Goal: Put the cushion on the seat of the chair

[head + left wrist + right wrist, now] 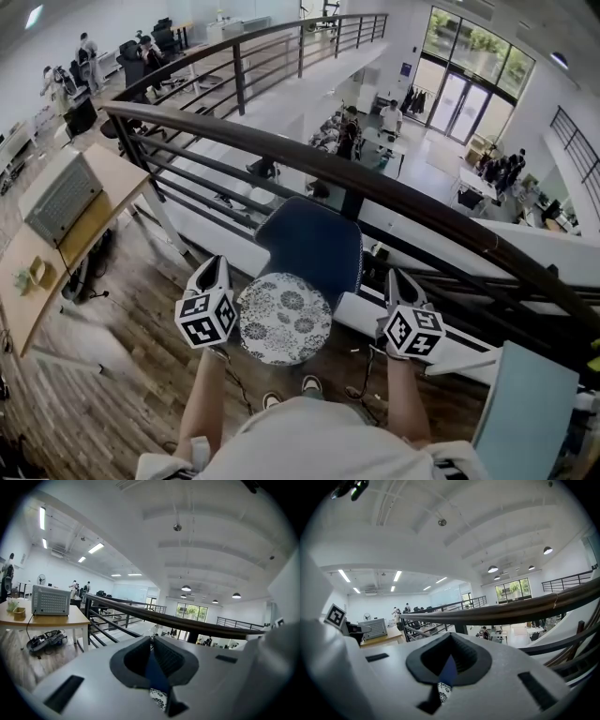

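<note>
Cushion [284, 319], round, floral: one, dead centre.
Chair [314, 246], blue: one, at 12 o'clock from the cushion.
Grippers: two, left gripper [217, 265] at 9 o'clock from the cushion and right gripper [396, 278] at 3 o'clock.
Counter [117, 178], wooden: one, at 10 o'clock.
Grey grilled box [61, 195]: one.
Shoes [311, 383]: two.

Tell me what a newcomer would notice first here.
A round floral cushion with a blue part is held up at centre, pinched by the left hand-held gripper and the right hand-held gripper. Behind it a dark curved railing sweeps across, above a bright lower floor.
</note>
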The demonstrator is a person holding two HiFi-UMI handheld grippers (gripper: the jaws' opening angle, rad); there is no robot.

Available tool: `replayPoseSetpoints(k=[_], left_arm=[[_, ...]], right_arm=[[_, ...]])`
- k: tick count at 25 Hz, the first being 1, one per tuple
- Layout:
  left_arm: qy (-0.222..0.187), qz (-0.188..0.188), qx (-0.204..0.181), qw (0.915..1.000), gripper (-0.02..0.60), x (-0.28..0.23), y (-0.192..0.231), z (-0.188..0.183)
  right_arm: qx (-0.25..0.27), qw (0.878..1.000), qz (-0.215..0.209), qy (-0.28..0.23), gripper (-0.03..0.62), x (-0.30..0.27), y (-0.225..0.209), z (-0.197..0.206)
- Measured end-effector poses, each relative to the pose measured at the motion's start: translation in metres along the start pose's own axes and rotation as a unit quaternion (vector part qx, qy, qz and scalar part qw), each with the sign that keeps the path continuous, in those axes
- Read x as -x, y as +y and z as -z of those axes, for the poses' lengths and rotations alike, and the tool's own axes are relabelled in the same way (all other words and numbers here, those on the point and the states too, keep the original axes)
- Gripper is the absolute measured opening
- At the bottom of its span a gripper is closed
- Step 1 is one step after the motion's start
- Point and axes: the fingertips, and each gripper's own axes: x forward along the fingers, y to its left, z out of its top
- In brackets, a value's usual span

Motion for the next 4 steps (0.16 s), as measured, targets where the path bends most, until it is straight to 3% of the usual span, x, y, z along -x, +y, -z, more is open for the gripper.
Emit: replayPoseSetpoints(k=[4], left_arm=[[0.003, -0.001, 0.001, 1.0000, 0.021, -0.0028, 0.0000, 0.0016]], right_arm=[[-0.003, 1.000, 0.002, -0.003, 0.001, -0.0007, -0.0014, -0.0001]])
